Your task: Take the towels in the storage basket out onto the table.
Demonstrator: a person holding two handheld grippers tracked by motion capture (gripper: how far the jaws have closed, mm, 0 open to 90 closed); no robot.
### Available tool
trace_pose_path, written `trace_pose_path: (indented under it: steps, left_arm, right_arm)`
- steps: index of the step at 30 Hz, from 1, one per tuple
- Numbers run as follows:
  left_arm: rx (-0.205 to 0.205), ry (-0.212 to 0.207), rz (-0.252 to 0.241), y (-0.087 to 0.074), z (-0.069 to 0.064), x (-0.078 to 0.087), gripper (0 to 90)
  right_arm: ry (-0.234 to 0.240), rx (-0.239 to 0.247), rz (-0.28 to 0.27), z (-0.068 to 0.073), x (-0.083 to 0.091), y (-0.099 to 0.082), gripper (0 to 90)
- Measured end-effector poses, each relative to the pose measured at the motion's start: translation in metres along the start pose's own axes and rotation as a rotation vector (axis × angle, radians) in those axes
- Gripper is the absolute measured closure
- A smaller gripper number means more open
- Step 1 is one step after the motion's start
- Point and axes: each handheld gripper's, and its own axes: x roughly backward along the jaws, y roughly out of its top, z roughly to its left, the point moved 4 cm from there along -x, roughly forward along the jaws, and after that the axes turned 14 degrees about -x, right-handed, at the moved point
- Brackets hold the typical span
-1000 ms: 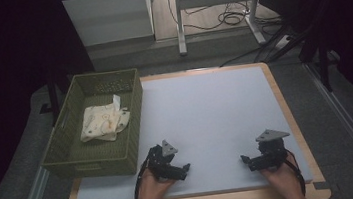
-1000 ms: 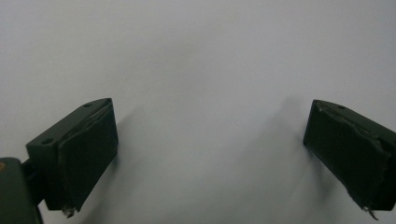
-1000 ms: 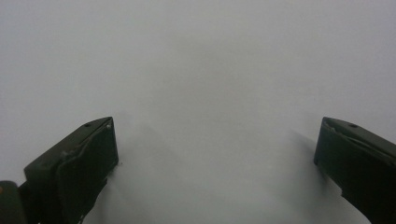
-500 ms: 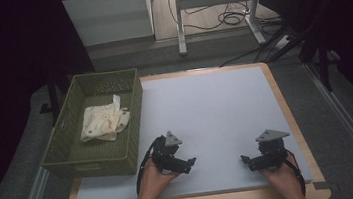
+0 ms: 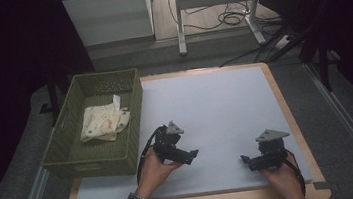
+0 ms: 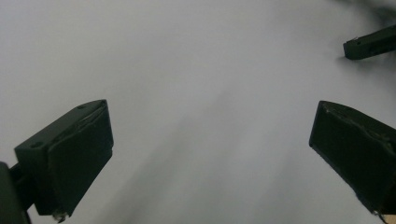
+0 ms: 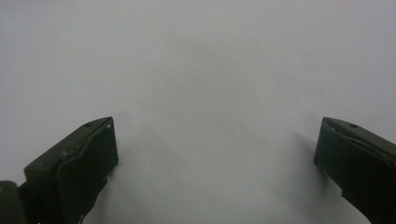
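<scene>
Left hand-held gripper (image 5: 191, 154) is hovering over the bare white tabletop (image 5: 215, 105) with jaws spread wide and empty; the right hand-held gripper (image 5: 246, 160), well apart at near right, is gaping open too. Lying in the green wicker basket (image 5: 91, 159) at left is a folded printed cloth (image 5: 104, 123), probably light and limp, best pinched at a raised fold.

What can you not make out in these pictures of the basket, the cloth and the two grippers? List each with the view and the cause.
- Print on the cloth: high view, too small.
- Floor of the basket under the cloth: high view, covered.
- Left gripper jaw roots: left gripper view, cut off by the bottom edge.
- Right gripper jaw ends: high view, too small and dark.
- The person's arms: high view, cut off below.
</scene>
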Motion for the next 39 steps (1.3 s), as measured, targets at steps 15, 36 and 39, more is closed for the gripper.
trace_pose_path:
  steps: [15,36,39]
  left_arm:
    - [-0.027,0.012,0.024,0.027,0.019,0.008,0.1]
    - [-0.026,0.093,0.05,0.048,0.065,0.036,0.1]
    - [-0.018,0.109,0.063,0.049,0.074,0.041,0.1]
  right_arm:
    - [0.0,0.0,0.001,0.0,0.0,0.0,0.0]
    - [0.001,0.001,-0.002,0.0,0.0,0.0,0.0]
    - [0.002,-0.001,-0.002,0.0,0.0,0.0,0.0]
